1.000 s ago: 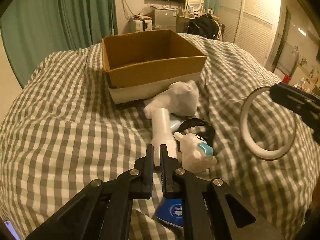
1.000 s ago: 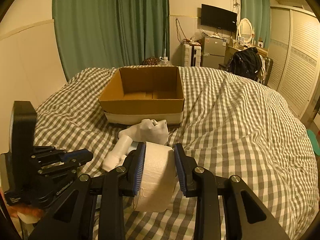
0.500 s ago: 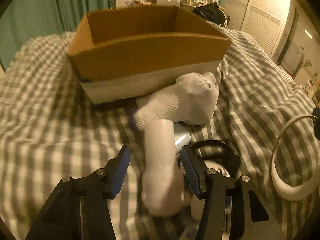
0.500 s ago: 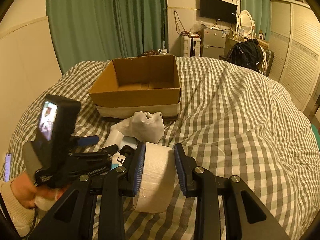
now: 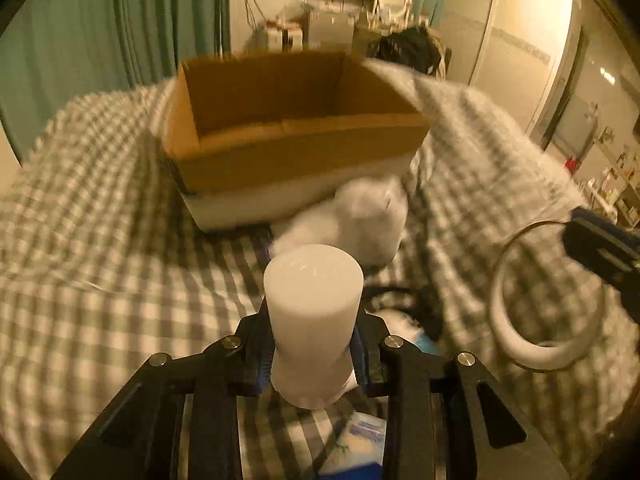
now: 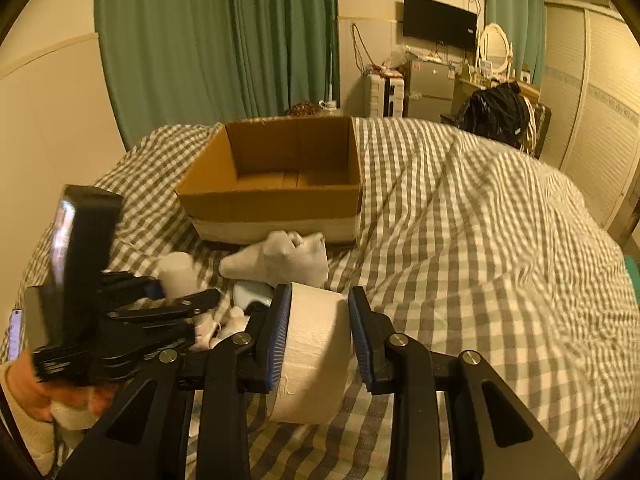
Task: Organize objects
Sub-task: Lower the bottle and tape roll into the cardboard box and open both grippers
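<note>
My left gripper [image 5: 314,344] is shut on a white cylindrical bottle [image 5: 314,316] and holds it above the checked bed, pointing at the open cardboard box [image 5: 288,136]. It also shows in the right wrist view [image 6: 176,276]. My right gripper [image 6: 318,328] is shut on a white tape roll [image 6: 312,352], seen as a ring at the right of the left wrist view [image 5: 540,300]. The box [image 6: 276,192] is empty and lies ahead of both grippers.
A balled white sock [image 6: 280,258] lies against the box front. A small white toy figure [image 6: 224,324], a black band [image 5: 420,304] and a blue-white packet [image 5: 360,444] lie below the left gripper. Furniture and a black bag [image 6: 496,116] stand beyond the bed.
My left gripper opened, came down around the white bottle, closed on it and lifted it. My right gripper kept the tape roll and barely moved.
</note>
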A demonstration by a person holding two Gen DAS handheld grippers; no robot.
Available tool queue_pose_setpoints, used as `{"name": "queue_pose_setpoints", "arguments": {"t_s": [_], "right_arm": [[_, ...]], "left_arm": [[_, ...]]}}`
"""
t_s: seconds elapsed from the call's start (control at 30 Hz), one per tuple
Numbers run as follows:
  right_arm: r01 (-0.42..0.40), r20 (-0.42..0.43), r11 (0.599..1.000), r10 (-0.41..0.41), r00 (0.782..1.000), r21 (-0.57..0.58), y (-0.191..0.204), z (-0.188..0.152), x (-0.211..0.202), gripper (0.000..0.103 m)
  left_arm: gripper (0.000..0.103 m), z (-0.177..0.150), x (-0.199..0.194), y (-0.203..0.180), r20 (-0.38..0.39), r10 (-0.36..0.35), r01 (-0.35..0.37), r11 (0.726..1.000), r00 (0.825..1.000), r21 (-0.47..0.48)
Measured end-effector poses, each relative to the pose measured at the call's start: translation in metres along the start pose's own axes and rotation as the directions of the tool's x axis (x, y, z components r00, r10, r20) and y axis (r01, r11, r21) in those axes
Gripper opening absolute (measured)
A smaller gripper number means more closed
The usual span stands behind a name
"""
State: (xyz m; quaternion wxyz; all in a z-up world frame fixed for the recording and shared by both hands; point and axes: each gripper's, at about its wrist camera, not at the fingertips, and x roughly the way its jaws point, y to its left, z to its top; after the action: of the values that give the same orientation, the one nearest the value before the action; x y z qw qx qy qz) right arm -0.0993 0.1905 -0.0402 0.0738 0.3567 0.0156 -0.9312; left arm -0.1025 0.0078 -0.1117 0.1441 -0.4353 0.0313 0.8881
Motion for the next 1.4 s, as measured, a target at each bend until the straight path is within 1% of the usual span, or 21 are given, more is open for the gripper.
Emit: {"name": "queue_pose_setpoints", "arguments": {"t_s": [0.1,0.2,0.3,0.47,0.53,0.63,0.73,0.83,0.93,1.03,1.13,1.2,1.23,1.27,1.3,1.33,1.37,1.4], "right_arm": [[-0.004,0.043,1.0,0.005,0.999,-0.024,0.005,0.017,-0.013,0.029],[0.003,0.096,0.998,0.003,0.995,-0.058,0.01,0.042,-0.024,0.029],[-0.003,0.144,0.997,0.014,0.989,-0.08,0.014,0.072,-0.028,0.029],[-0.038,0.176,0.995,0.053,0.983,-0.09,0.016,0.12,-0.013,0.029],[-0.043,0.179,0.995,0.059,0.982,-0.095,0.017,0.136,0.0,0.029],[-0.051,0.17,0.994,0.067,0.983,-0.099,0.013,0.153,0.02,0.029],[-0.058,0.146,0.994,0.07,0.987,-0.09,0.009,0.17,0.052,0.029],[-0.065,0.107,0.995,0.073,0.992,-0.08,0.004,0.182,0.092,0.029],[-0.069,0.074,0.995,0.074,0.995,-0.072,0.001,0.182,0.123,0.029],[-0.082,0.035,0.994,0.084,0.996,-0.069,-0.002,0.174,0.152,0.029],[-0.079,0.0,0.995,0.079,0.997,-0.06,-0.005,0.165,0.17,0.029],[-0.08,-0.018,0.996,0.079,0.997,-0.05,-0.008,0.162,0.177,0.042],[-0.08,-0.015,0.996,0.079,0.997,-0.042,-0.011,0.161,0.177,0.059],[-0.077,-0.001,0.997,0.077,0.997,-0.029,-0.014,0.161,0.173,0.069],[-0.077,0.014,0.997,0.077,0.997,-0.02,-0.017,0.162,0.167,0.069],[-0.078,0.031,0.997,0.079,0.996,-0.014,-0.018,0.164,0.162,0.069],[-0.078,0.047,0.997,0.078,0.996,-0.009,-0.02,0.166,0.154,0.069],[-0.073,0.062,0.997,0.073,0.995,-0.007,-0.021,0.168,0.146,0.07]], "left_arm": [[0.032,0.019,-0.029,0.001,0.065,-0.022,0.022,1.0,0.998,-0.001],[0.032,0.041,-0.057,0.001,0.144,-0.025,0.023,1.0,0.989,0.018],[0.032,0.066,-0.068,0.001,0.185,-0.02,0.016,1.0,0.983,0.021],[0.032,0.106,-0.069,0.008,0.22,-0.029,0.026,1.0,0.975,0.017],[0.033,0.117,-0.064,0.012,0.233,-0.004,0.0,1.0,0.973,0.017],[0.033,0.136,-0.048,0.018,0.234,0.006,-0.008,1.0,0.972,0.008],[0.033,0.153,-0.025,0.025,0.238,0.023,-0.027,1.0,0.971,0.014],[0.033,0.164,0.001,0.034,0.22,0.034,-0.034,0.999,0.975,-0.004],[0.033,0.171,0.03,0.043,0.18,0.022,-0.021,1.0,0.983,-0.012],[0.033,0.168,0.052,0.049,0.162,0.027,-0.025,1.0,0.986,-0.012],[0.033,0.162,0.065,0.051,0.139,0.024,-0.022,1.0,0.99,-0.014],[0.035,0.16,0.069,0.051,0.126,0.022,-0.02,1.0,0.992,-0.012],[0.038,0.159,0.07,0.051,0.118,0.022,-0.021,1.0,0.993,-0.013],[0.048,0.159,0.068,0.052,0.117,0.022,-0.021,1.0,0.993,-0.014],[0.054,0.159,0.065,0.052,0.12,0.027,-0.025,1.0,0.992,-0.018],[0.063,0.159,0.059,0.051,0.13,0.039,-0.036,0.999,0.991,-0.025],[0.068,0.158,0.05,0.051,0.144,0.048,-0.044,0.999,0.988,-0.03],[0.071,0.157,0.043,0.05,0.156,0.053,-0.048,0.998,0.986,-0.033]]}}
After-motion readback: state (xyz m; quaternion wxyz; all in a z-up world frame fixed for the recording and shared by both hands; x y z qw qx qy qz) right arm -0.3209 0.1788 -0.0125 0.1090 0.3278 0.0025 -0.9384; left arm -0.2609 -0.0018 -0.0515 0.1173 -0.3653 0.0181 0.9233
